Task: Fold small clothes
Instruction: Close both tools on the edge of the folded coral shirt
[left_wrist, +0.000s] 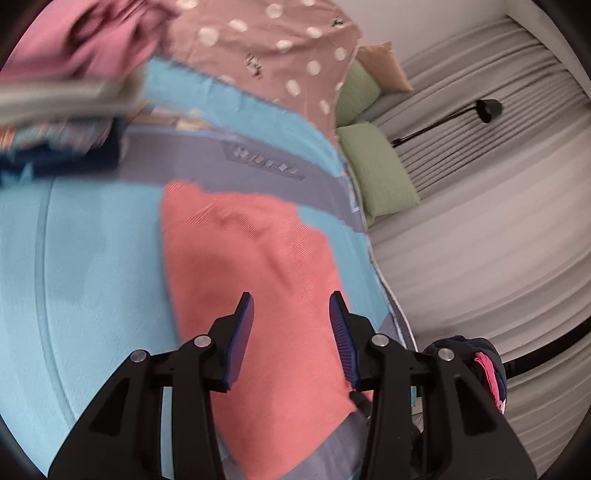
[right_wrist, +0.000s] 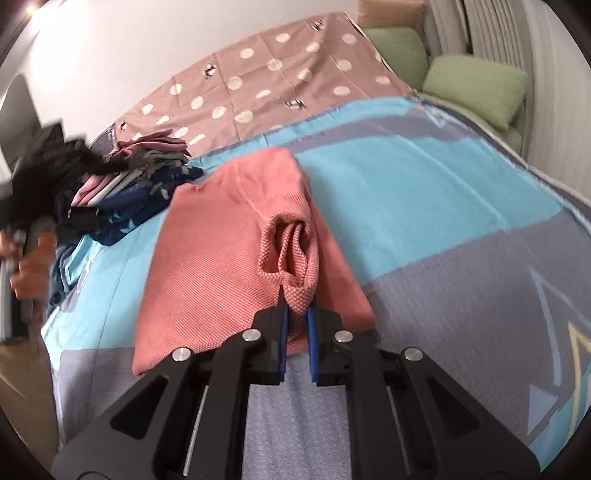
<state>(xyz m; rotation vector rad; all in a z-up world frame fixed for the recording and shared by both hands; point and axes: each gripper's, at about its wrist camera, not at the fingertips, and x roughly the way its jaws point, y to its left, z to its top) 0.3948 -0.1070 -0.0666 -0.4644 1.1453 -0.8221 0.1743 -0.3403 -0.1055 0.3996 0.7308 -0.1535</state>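
Note:
A salmon-pink knit garment (right_wrist: 221, 236) lies on the blue and grey bedspread (right_wrist: 424, 192). My right gripper (right_wrist: 295, 306) is shut on a bunched fold of the garment at its near right edge, lifted a little. In the left wrist view the same salmon-pink garment (left_wrist: 243, 251) lies below my left gripper (left_wrist: 291, 302), which is open and empty, hovering above the cloth with its fingers apart.
A pile of folded and loose clothes (right_wrist: 122, 184) sits at the left of the bed; it also shows blurred in the left wrist view (left_wrist: 74, 74). A brown dotted sheet (right_wrist: 266, 77) and green pillows (right_wrist: 476, 85) lie beyond. The bed edge and grey curtains (left_wrist: 480, 221) are at right.

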